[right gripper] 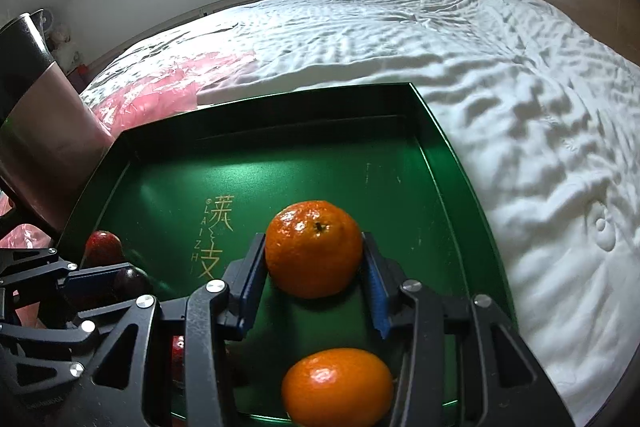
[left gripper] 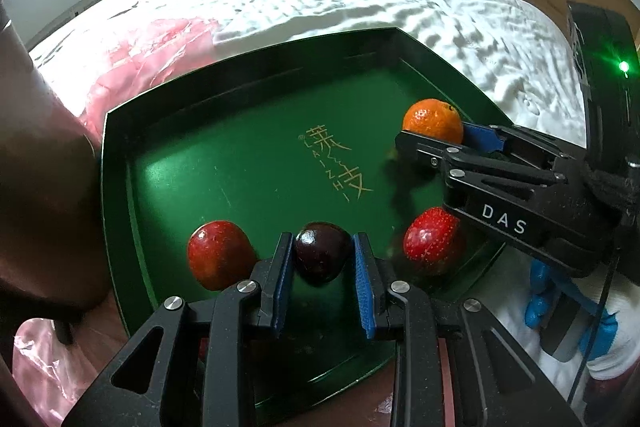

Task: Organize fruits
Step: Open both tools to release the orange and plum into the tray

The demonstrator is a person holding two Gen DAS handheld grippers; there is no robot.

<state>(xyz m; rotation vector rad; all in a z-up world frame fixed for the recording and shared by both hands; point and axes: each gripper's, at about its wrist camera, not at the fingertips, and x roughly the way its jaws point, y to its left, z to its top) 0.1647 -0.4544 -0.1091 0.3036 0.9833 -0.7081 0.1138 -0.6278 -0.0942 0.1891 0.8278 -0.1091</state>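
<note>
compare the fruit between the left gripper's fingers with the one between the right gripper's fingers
The dark plum is deep maroon and smooth; the mandarin is bright orange with dimpled peel and a stem scar. The plum sits by the green tray's near edge beside red fruits, the mandarin farther in. Both lie between blue pads, left gripper and right gripper.

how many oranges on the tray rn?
2. One orange between the right gripper fingers, mid-tray; second orange nearer, by the tray's front edge. More may be hidden.
</note>
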